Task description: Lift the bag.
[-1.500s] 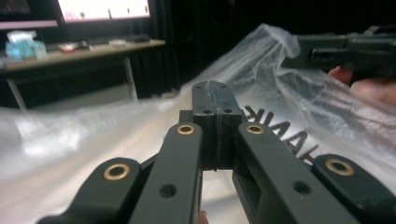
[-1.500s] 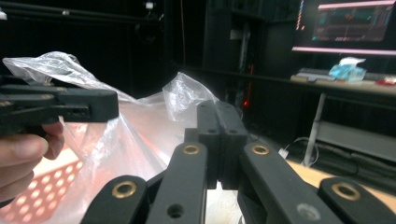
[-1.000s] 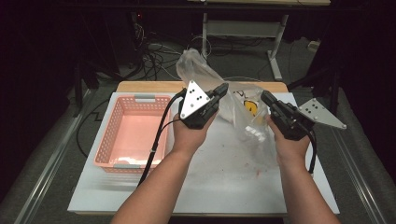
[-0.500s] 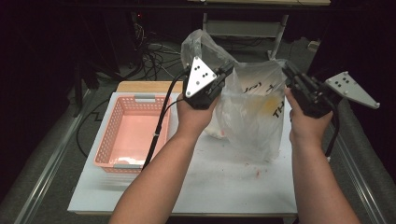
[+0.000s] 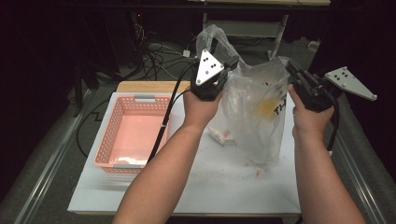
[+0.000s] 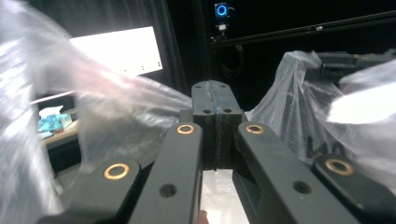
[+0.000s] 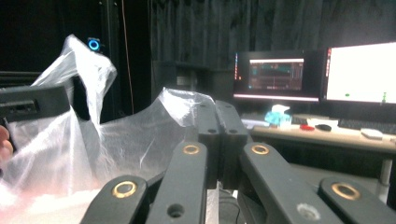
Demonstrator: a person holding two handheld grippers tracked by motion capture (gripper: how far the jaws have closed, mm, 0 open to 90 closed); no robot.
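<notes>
**Plastic bag held up between two clamped grippers**

In the high view the left gripper sits just above centre of the frame, its jaws pressed together on the upper left edge of a clear plastic bag. The left gripper view confirms it: the two black jaws meet at mid-frame with a thin fold of film caught between them. The right gripper stands at the upper right of the high view, jaws likewise closed on the bag's upper right edge; in the right gripper view the film bunches up just left of the joined jaws.

The bag hangs between the two grippers, right of centre in the high view, its top stretched wide and its bottom near or on the white table; which, I cannot tell. Something yellow shows through the film, with dark lettering on the right side. A small white item lies on the table just left of the bag's lower part. Farther left, a pink basket stands on the table, well apart from the bag.
</notes>
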